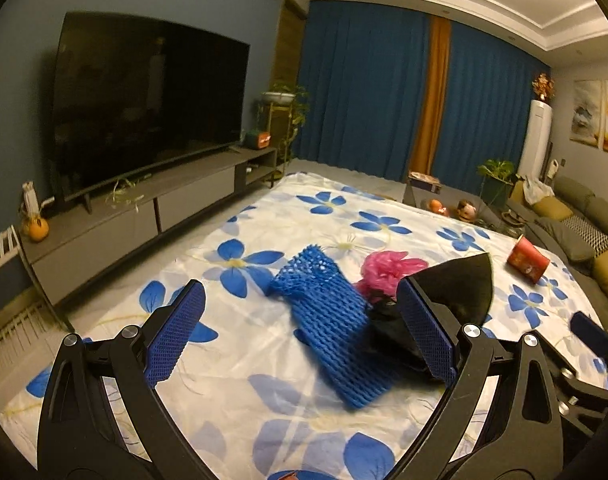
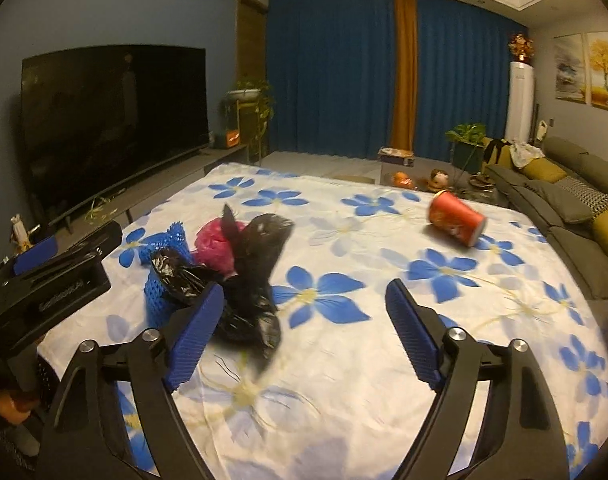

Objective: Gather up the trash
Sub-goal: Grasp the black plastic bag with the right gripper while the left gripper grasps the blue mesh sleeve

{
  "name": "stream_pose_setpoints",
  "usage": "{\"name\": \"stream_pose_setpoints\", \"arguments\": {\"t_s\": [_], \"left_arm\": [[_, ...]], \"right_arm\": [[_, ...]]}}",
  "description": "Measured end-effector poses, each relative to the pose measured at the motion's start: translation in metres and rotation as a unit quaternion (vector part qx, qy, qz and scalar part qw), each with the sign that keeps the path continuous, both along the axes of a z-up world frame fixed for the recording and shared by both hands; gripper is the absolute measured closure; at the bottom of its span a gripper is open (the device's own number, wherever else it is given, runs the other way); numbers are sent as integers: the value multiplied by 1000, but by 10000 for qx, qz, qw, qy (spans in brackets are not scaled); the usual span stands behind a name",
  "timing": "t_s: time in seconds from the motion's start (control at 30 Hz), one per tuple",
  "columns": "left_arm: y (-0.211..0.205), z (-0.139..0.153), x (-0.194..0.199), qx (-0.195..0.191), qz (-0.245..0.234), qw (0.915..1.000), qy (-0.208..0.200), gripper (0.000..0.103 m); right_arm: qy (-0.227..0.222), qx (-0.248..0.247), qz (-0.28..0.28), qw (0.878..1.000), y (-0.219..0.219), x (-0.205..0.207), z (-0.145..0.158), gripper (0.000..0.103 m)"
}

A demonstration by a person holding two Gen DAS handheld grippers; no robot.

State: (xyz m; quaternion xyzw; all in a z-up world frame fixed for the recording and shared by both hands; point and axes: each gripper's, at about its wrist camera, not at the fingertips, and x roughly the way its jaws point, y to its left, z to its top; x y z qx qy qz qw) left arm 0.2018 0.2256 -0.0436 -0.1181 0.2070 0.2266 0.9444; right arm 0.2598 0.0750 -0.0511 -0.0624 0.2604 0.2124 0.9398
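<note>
Risk was snagging: both claws, left claw point(image 1: 304, 332) and right claw point(image 2: 304, 332), stood released; black bag point(image 2: 248, 280) overlapped blue foam net point(image 1: 328, 320), so one pinch could drag both.

Foam net point(image 1: 328, 320), crumpled bag point(image 1: 388, 272), black bag point(image 2: 248, 280) clustered on surface point(image 2: 344, 360), touching. Cup point(image 2: 456, 220) on side, well apart right. TV point(image 2: 112, 120) behind left.

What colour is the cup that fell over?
Red. The cup lies on its side on the flowered cloth, clearest in the right wrist view.
</note>
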Motion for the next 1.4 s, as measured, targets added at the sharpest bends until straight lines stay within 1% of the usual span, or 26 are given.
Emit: {"name": "stream_pose_setpoints", "arguments": {"t_s": [0.07,0.17,0.3,0.33,0.4,0.43,0.47,0.53,0.6,0.67,0.77,0.87,0.97,1.13,1.23,1.27,1.37,1.4], "left_arm": [[3,-2,1,-51,1,10000,21,8],[6,-7,2,-93,29,9999,50,8],[7,-10,3,-151,2,9998,97,8],[7,-11,3,-150,-1,9998,99,8],[7,-12,4,-151,-7,9998,111,8],[7,-13,4,-164,-22,9998,116,8],[7,-14,5,-181,-35,9997,132,8],[8,-14,6,-210,-54,9997,138,8],[8,-15,6,-242,-64,9996,132,8],[9,-16,6,-277,-96,9995,143,8],[6,-16,8,-269,-157,9994,175,8],[2,-16,11,-287,-264,9990,202,8],[-4,-18,16,-291,-415,9983,293,8],[-9,-27,35,-414,-645,9946,703,8],[-10,-35,52,-514,-765,9901,1060,8],[-10,-40,59,-580,-841,9872,1226,8],[-6,-52,76,-791,-939,9792,1618,16],[-5,-55,79,-867,-948,9768,1715,21]], "right_arm": [[74,0,25,10000,10,9,-5,26],[207,-40,70,9998,23,23,-13,30],[431,-71,108,9990,35,38,-24,40],[499,-57,135,9986,36,42,-25,47],[578,-20,154,9982,38,47,-26,55],[601,-47,168,9980,40,49,-28,65],[642,-85,202,9977,41,51,-29,70],[722,-82,267,9970,41,52,-31,88],[642,-102,264,9975,38,50,-30,97],[499,-130,210,9984,31,46,-28,98],[364,-8,56,9993,12,40,-19,99],[133,118,-158,9997,-12,30,-6,100],[58,221,-260,9994,-29,21,2,100],[-36,365,-318,9988,-48,8,10,100],[-71,404,-300,9987,-53,3,14,100],[-92,410,-295,9987,-54,1,16,100],[-136,445,-288,9985,-60,-4,20,100],[-141,451,-288,9985,-61,-4,21,100]]}}
